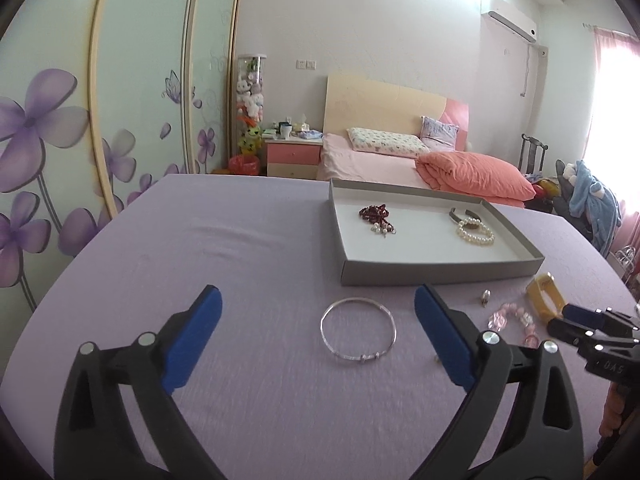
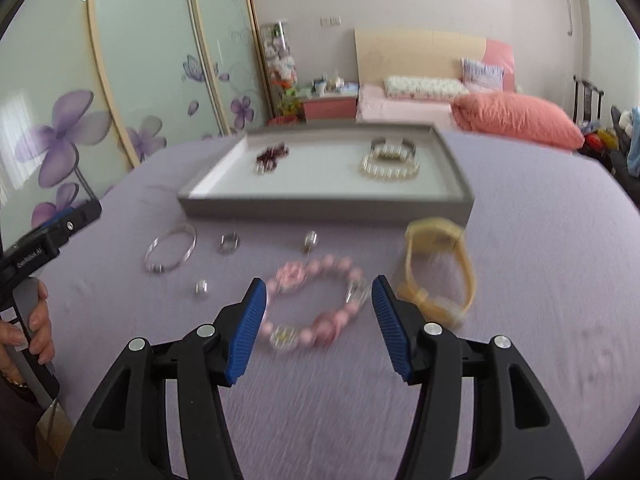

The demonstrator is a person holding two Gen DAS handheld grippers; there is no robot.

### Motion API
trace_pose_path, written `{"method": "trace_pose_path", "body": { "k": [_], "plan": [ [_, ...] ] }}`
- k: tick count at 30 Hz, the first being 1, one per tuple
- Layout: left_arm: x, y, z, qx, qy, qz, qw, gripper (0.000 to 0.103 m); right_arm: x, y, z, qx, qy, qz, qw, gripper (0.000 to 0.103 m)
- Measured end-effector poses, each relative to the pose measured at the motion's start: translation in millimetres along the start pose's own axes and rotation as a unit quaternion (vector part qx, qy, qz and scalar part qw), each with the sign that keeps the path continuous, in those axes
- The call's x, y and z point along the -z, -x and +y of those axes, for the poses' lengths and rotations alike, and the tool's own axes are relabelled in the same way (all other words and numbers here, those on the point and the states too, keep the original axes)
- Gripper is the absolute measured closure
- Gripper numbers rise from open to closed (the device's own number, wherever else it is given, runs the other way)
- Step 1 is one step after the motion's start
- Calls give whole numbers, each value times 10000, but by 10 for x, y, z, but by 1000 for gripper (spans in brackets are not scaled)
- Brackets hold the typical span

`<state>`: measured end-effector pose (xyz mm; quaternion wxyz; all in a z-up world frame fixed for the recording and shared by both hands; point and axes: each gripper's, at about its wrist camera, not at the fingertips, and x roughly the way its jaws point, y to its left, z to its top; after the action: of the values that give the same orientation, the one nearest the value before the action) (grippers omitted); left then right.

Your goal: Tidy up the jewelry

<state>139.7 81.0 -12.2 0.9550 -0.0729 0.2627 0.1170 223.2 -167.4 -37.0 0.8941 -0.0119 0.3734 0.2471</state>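
Note:
A thin silver bangle (image 1: 360, 359) lies flat on the lilac cloth, between the wide-apart blue fingers of my left gripper (image 1: 318, 294), which stands open and touches nothing. My right gripper (image 2: 319, 282) is open around a pink bead bracelet (image 2: 292, 276) that rests on the cloth; the blur hides whether the pads touch it. Behind them stands a grey tray (image 1: 400, 276) with a white floor. It holds a dark red bead string (image 1: 376, 216), a pearl bracelet (image 1: 476, 232) and a silver cuff (image 1: 464, 213).
A yellow watch-like band (image 2: 440, 268) lies right of the pink bracelet. Three small silver rings (image 2: 229, 243) (image 2: 310, 240) (image 2: 201, 288) sit in front of the tray. A person's hand (image 2: 38, 328) grips the left tool's handle. Beyond the table are a bed and a wardrobe.

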Motion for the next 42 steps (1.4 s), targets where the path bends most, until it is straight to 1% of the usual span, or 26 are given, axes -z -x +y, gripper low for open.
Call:
{"method": "trace_pose_path", "body": {
  "k": [2,4,7,10,14,16,17,20,22,24,27,29,30,34,42],
  "plan": [
    [56,6,3,-22,-54,18,10000,6,62,-48,-19,61,-81,118,9999,50],
    [101,0,1,-63,-84,16,9999,6,92,-89,-15,171,-178,202,9995,56],
    [130,-2,15,-113,-51,-19,9999,6,95,-157,-57,285,-429,293,9982,57],
    [139,-20,32,-113,-50,-34,9999,6,93,-221,-57,395,-529,348,9972,59],
    [163,-44,-6,-113,-140,-34,9998,6,69,-328,-22,641,-513,428,9957,64],
    [175,-53,-25,-110,-174,-25,9998,6,59,-374,-4,747,-472,464,9950,69],
    [177,-57,-31,-108,-189,-17,9998,6,55,-388,-1,795,-447,482,9947,69],
    [181,-54,-43,-97,-208,-18,9997,6,48,-416,12,884,-374,527,9940,71],
    [180,-65,-50,-88,-222,1,9997,6,46,-426,18,921,-339,553,9936,74],
    [186,-71,-58,-80,-228,27,9997,6,44,-419,26,937,-291,565,9936,75],
    [187,-103,-68,-58,-228,135,9996,6,50,-415,21,935,-243,579,9936,76],
    [192,-132,-73,-45,-228,223,9995,6,52,-411,15,937,-212,584,9937,80],
    [195,-149,-79,-37,-231,285,9993,6,58,-404,5,919,-216,581,9938,85],
    [202,-238,-140,14,-306,533,9981,6,76,-340,-57,698,-323,491,9958,89],
    [170,-527,-332,37,-561,1102,9923,6,-7,-150,-123,281,-521,225,9980,90]
  ]
}}
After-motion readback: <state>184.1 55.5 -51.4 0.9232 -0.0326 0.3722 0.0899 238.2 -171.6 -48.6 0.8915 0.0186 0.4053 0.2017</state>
